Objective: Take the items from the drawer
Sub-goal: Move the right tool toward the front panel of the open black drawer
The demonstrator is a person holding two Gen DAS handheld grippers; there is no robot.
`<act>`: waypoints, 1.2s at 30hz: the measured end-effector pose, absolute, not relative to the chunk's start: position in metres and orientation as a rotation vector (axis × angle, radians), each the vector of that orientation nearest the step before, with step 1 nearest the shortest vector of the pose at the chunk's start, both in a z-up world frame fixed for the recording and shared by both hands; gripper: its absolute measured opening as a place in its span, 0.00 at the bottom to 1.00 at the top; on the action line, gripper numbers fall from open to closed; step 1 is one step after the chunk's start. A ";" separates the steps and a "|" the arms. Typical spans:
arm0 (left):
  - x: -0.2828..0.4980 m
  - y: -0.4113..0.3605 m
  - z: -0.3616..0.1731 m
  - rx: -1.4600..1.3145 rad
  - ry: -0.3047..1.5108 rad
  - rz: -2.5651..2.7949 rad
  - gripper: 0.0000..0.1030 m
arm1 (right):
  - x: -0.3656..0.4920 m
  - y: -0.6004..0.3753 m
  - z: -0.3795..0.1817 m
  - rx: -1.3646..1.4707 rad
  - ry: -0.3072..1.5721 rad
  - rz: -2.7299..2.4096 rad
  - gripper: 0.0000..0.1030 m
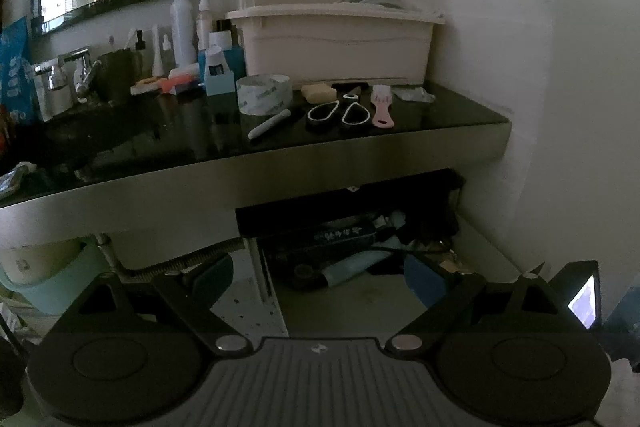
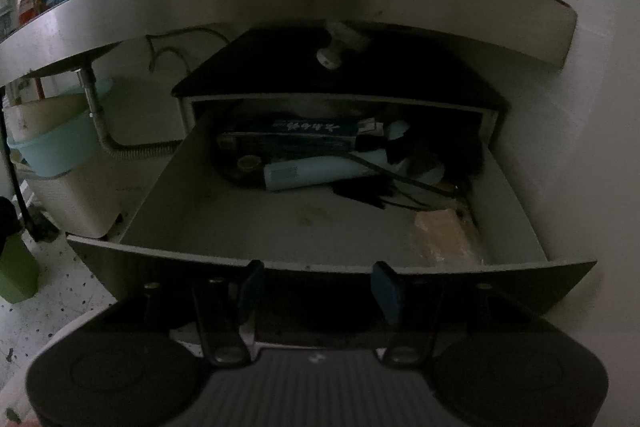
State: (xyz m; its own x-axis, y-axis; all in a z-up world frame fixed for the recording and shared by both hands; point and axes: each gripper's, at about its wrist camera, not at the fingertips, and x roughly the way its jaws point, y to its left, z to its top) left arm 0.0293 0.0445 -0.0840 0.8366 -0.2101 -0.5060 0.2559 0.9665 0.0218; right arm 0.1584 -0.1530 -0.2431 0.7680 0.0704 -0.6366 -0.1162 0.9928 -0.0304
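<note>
1. The right gripper [image 2: 318, 287] hangs at the front edge of the drawer [image 2: 224, 215], jaws apart, holding nothing.
2. The left gripper [image 1: 318, 273] is wide apart too, empty.
3. Far back in the drawer lie a pale tube [image 2: 316, 173] and a dark box [image 2: 288, 139].
4. Scissors [image 1: 338, 113] rest on the counter [image 1: 440, 115] above.

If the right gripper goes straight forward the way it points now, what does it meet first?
Probably the drawer floor: the right gripper is open and empty at the front edge, angled down. Beyond lies a pale tube, but depth is unclear.
</note>
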 end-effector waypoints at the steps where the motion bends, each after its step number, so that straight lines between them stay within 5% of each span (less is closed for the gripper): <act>1: 0.030 0.045 -0.084 0.091 0.526 -0.247 0.90 | 0.159 -0.152 -0.243 -0.072 0.685 0.101 0.60; 36: 0.042 0.071 -0.082 0.074 0.538 -0.169 0.90 | 0.162 -0.154 -0.249 -0.055 0.733 0.081 0.60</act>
